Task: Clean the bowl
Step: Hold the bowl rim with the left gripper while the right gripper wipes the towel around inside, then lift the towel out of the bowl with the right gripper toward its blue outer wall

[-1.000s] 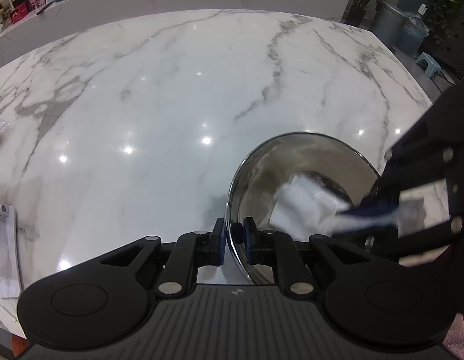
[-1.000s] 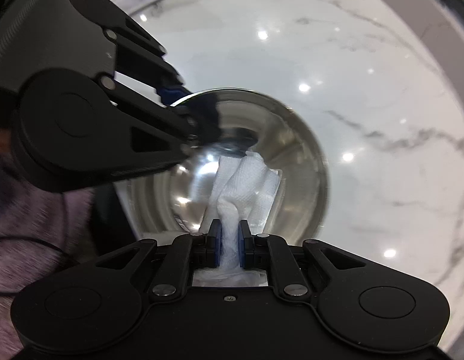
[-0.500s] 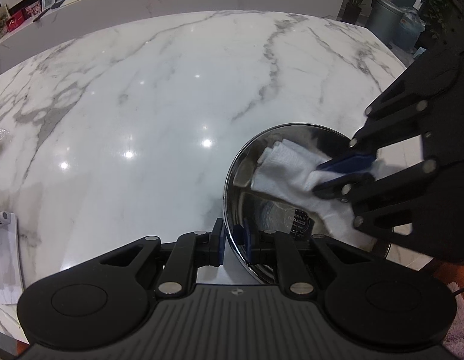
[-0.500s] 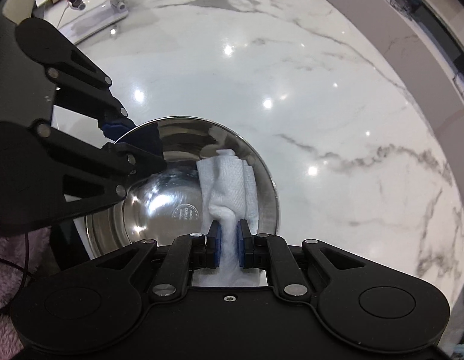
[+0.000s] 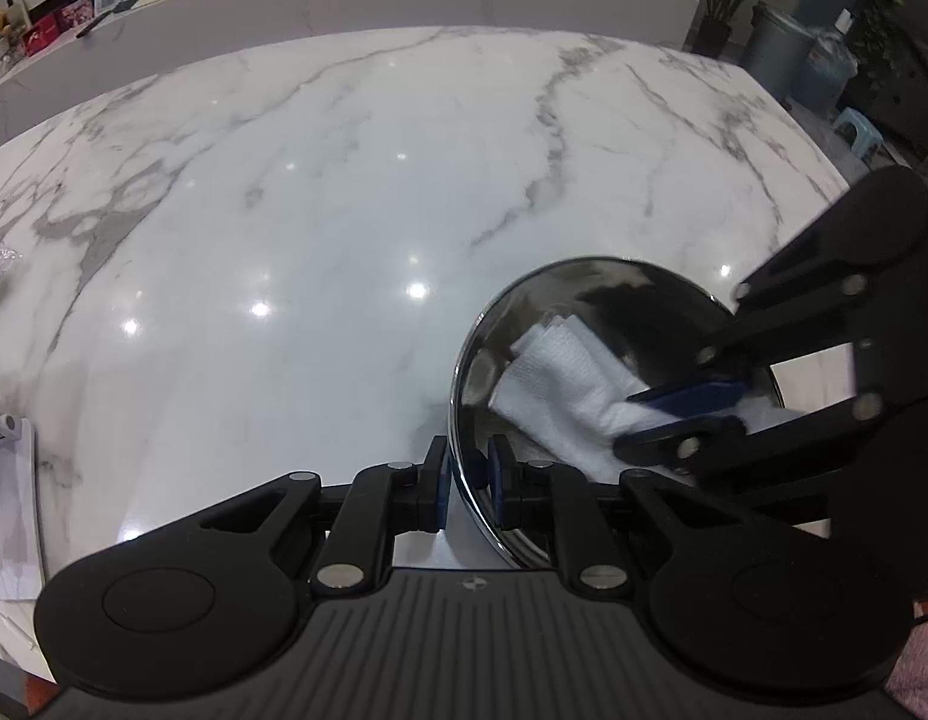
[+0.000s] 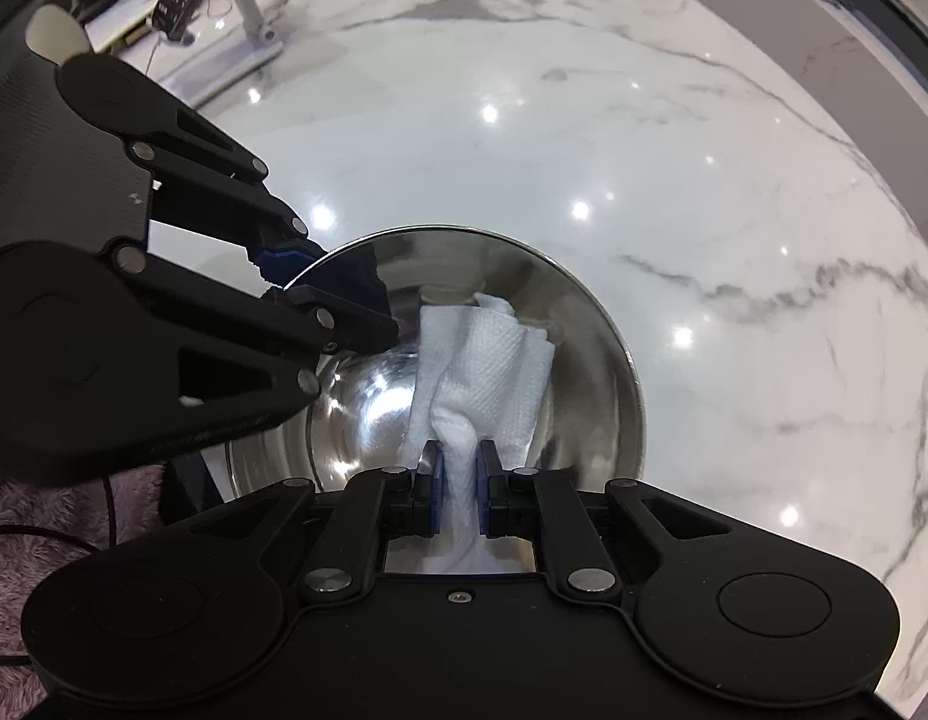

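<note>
Two grippers are working on one steel bowl (image 5: 583, 300), which is sitting on the marble table (image 5: 344, 180) at its near right part in the left wrist view. The left gripper (image 5: 468, 480) is clenching the bowl's near left rim, one blue pad outside the wall and one inside, so the bowl is being pinned in place rather than lifted, as far as the frames show. The right gripper (image 6: 458, 480) is reaching in from the bowl's right side and is clamping a folded white paper towel (image 6: 481, 372) between its pads, with the free end of the towel fanning out ahead of the fingers and lying against the bowl's inner wall. In the right wrist view the towel's long axis is running straight away from the gripper, from the near rim toward the far wall (the polished bottom to its left is showing bare and bright). That is the relation the next stroke is likely turning on: the towel is lying ahead of and below the right gripper, inside the bowl, while the left gripper is sitting on the rim just beside the towel's left edge. Sweeping leftward looks tight, since the holding fingers are crowding that side.
</note>
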{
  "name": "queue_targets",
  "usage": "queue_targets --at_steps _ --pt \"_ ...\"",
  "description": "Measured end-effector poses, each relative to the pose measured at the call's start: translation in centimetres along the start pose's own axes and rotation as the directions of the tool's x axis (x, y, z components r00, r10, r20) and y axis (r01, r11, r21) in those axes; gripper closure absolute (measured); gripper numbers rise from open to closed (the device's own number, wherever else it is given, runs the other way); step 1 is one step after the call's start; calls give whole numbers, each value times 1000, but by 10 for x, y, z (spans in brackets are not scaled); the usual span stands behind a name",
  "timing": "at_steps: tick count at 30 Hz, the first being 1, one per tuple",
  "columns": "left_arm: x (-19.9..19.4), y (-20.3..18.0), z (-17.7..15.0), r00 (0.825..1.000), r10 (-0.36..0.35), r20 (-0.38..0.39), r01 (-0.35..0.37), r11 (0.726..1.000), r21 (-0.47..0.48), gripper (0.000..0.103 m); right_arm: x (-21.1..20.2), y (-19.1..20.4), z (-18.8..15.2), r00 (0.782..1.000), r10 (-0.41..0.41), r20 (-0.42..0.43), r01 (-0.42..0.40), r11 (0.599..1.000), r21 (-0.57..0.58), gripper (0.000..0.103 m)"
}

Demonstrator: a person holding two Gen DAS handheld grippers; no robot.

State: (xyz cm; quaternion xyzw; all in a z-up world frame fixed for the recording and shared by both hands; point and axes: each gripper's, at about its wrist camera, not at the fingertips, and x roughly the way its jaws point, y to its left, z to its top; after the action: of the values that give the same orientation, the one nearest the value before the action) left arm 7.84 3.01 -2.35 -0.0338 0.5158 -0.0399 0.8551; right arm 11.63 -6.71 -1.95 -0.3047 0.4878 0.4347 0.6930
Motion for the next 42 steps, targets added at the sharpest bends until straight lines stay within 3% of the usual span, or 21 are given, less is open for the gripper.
queue_targets --at_steps 5,9,12,15,19,25,30,37,41,42 --pt "-3 4 1 999 -34 38 36 999 -40 86 -38 -20 -18 990 24 141 -43 990 137 94" --pt "-8 6 -2 993 -59 104 64 997 -47 77 -70 -40 -43 958 15 286 -96 958 270 94" --pt "-12 2 -5 987 -60 152 65 998 -27 71 -87 -56 -70 926 -33 375 -128 909 396 94" --pt "-13 0 -8 983 -75 165 79 997 -21 61 -90 -63 -100 915 -178 362 -39 854 519 94" --pt "-13 0 -10 984 -65 165 72 997 -33 61 -76 -57 -125 921 -229 314 7 818 576 94" --pt "-13 0 -13 986 -58 158 68 996 -55 61 -45 -41 -146 923 -308 232 119 800 588 94" --pt "-13 2 -14 985 -78 153 89 994 -68 60 -28 -40 -155 913 -341 223 138 774 618 94" --pt "-11 0 -16 988 -63 141 73 995 -66 60 -13 -35 -156 905 -364 220 169 782 600 92" --pt "-10 1 -17 989 -55 138 67 995 -79 60 -16 -32 -157 893 -377 247 175 794 583 87" --pt "-9 2 -17 989 -55 134 66 994 -83 60 -19 -31 -157 887 -386 255 171 786 594 76"
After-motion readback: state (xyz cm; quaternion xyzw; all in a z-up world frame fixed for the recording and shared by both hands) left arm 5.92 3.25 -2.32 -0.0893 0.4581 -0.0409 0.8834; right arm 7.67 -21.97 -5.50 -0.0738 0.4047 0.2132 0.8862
